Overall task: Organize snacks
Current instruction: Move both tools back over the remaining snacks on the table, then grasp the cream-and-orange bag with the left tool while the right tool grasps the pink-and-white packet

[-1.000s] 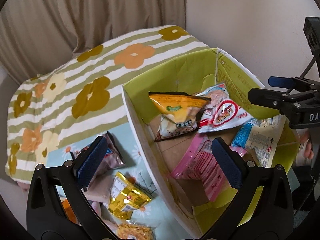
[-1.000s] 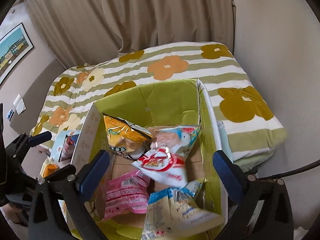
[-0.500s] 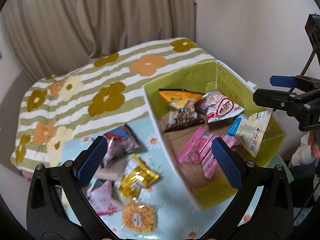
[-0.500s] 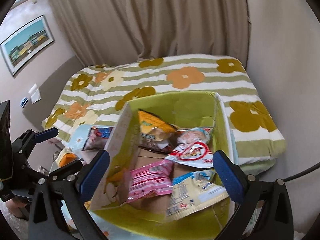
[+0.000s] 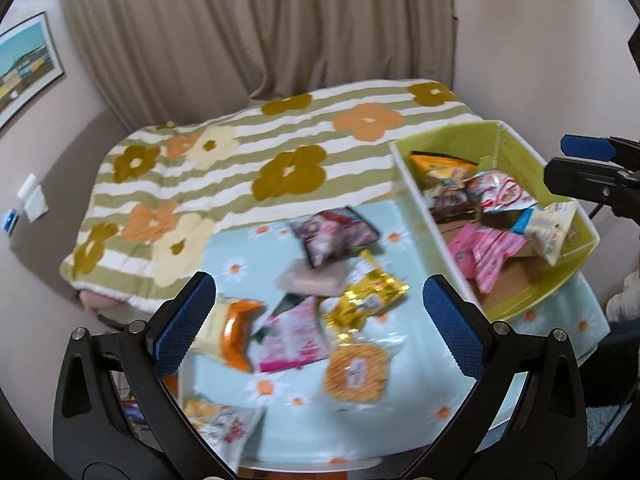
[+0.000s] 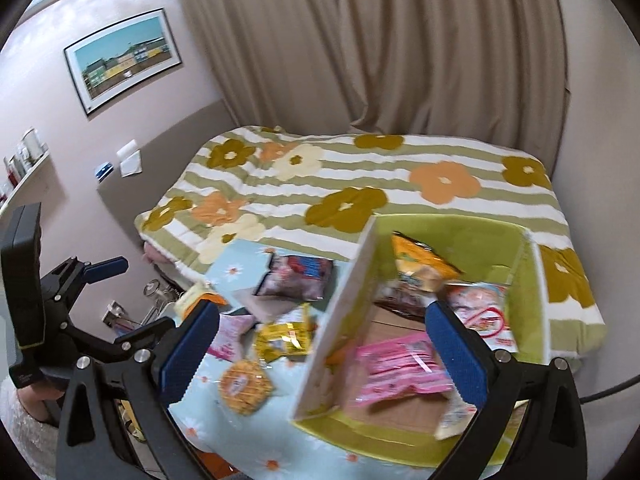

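Green carton [image 6: 448, 236], cardboard floor, white outer wall: stands at the right of a daisy-print cloth [image 5: 404, 420], hard against the striped flowered quilt [image 5: 192, 184].

Contents of carton: orange bag [image 6: 420, 258] propped at the far end; brown pack [image 6: 400, 300] under it; white-and-red pack [image 6: 484, 316]; pink pack [image 6: 400, 368] flat on the floor; pale pack [image 5: 554, 230] leaning on the near wall.

Loose on the cloth, left of the carton:
- dark pack [image 5: 336, 236], nearest the quilt
- beige pack [image 5: 312, 282], partly under the dark one
- gold pack [image 5: 368, 304]
- pink-and-white pack [image 5: 290, 340]
- orange-and-cream bag [image 5: 228, 332]
- round waffle in clear wrap [image 5: 356, 372]
- one more bag [image 5: 224, 424] at the near edge, blurred.

Left gripper [image 5: 320, 332]: jaws spread wide, nothing held, raised over the loose pile. Right gripper [image 6: 320, 344]: likewise wide and empty, raised over the carton's left wall.

Status, by judgement: about half sorted; the next pick comes from the pile.

Hazards:
- The packs overlap, so jaws closing on the gold pack could catch the beige or pink one and drag it along.
- Foil and film are slick and puffy; a pinch at a corner may slip out in transit.
- The waffle looks brittle and would crack under a hard squeeze.
- The bag at the near edge could be nudged off the cloth.
- A low carry could clip the carton wall.
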Action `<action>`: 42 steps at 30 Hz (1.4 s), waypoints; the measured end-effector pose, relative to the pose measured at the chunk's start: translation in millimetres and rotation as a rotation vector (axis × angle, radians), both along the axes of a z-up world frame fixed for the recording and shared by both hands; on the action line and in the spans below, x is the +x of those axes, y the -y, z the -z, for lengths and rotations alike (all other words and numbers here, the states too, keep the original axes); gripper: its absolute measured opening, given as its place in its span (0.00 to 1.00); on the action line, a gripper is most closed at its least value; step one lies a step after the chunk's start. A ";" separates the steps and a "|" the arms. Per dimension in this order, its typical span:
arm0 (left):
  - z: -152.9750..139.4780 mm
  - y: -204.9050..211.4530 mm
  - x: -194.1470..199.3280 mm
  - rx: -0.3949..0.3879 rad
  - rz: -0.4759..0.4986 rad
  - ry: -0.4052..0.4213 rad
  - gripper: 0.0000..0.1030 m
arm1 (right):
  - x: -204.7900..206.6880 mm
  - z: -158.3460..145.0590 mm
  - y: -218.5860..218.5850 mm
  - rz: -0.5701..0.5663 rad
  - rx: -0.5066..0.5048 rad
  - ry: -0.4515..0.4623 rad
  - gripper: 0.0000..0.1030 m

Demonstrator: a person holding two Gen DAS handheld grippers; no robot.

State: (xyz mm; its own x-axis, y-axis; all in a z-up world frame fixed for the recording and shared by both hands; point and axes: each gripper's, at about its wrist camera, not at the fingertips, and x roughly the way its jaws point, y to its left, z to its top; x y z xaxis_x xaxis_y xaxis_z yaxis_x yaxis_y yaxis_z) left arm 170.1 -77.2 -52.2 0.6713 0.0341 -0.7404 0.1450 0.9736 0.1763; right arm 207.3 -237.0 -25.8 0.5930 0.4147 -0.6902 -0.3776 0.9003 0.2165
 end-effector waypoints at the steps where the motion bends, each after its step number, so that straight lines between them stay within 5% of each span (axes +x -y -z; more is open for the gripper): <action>1: 0.0 -10.0 -1.2 -0.004 -0.002 0.002 1.00 | -1.8 0.5 -8.0 0.002 0.005 -0.001 1.00; 11: 17.0 -122.6 0.1 -0.044 0.028 -0.033 1.00 | -16.2 16.6 -98.2 0.105 -0.045 -0.014 1.00; 20: 66.5 -208.3 27.8 -0.111 0.070 -0.151 1.00 | -10.9 73.4 -165.7 0.222 -0.079 -0.128 1.00; 30: 136.8 -222.2 78.5 -0.170 0.149 -0.320 1.00 | -0.6 144.7 -204.1 0.264 -0.103 -0.225 1.00; 42: 205.9 -209.1 123.1 -0.190 0.178 -0.474 0.90 | 9.1 197.8 -230.4 0.230 -0.128 -0.211 1.00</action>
State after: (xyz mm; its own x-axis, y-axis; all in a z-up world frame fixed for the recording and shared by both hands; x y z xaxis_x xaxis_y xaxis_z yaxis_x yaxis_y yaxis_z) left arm 293.2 131.9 -258.2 0.2453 -0.2136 -0.9456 0.3316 0.9351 -0.1252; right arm 216.4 -6.6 -223.6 0.4994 0.1882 -0.8457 -0.1199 0.9817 0.1477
